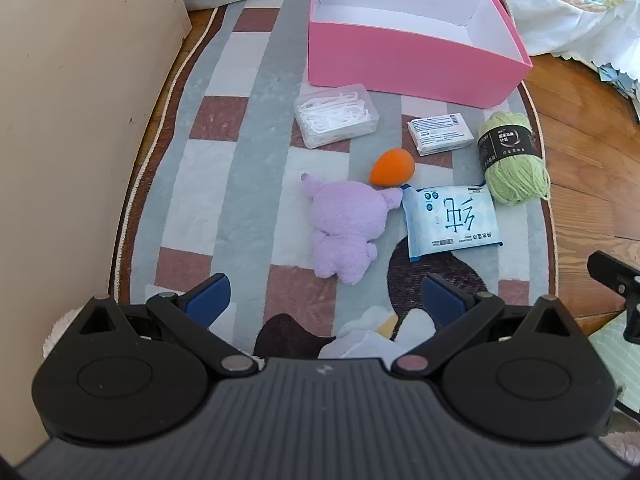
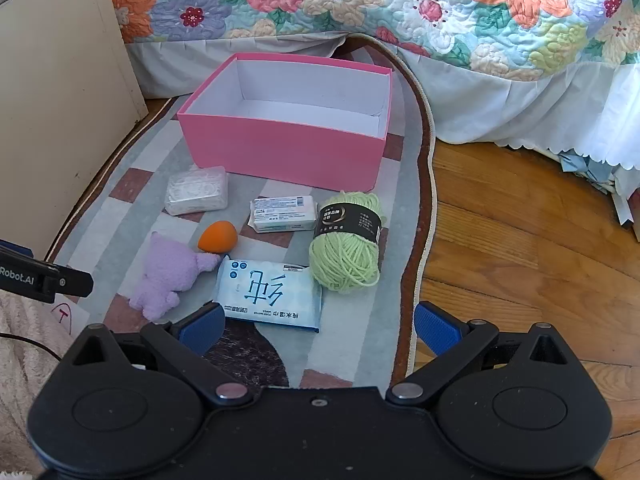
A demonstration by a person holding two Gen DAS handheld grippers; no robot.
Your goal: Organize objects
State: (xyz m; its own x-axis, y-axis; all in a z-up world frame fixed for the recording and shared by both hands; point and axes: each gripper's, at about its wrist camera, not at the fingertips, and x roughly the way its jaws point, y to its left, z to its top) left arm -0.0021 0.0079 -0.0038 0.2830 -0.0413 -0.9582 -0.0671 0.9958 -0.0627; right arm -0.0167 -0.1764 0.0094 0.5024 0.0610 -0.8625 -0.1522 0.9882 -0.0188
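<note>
Pink cardboard, the box (image 2: 280, 152) stands open and empty at the far end of a striped rug (image 1: 240, 184), six small things strewn just before its near wall. From left to right in front of the box: a clear floss case (image 1: 336, 116), a purple plush (image 1: 346, 226) with an orange sponge (image 1: 392, 166) touching its ear, a white soap packet (image 1: 440, 133), a blue wipes pack (image 1: 452, 220) nearer the camera than the packet, and a green yarn ball (image 1: 514, 158) off the box's right corner.

Both tools hang over the near end of the rug, tilted steeply down, nothing between their pads. The left gripper (image 1: 326, 300) has its jaws spread wide; the plush lies straight ahead of it, its long axis running toward the box. The right gripper (image 2: 320, 326) is likewise spread wide, the wipes pack lying just beyond its left pad with its long side running across the jaws, the yarn ahead.

By this layout the plush looks like the left hand's nearest pick, the wipes the right's.
</note>
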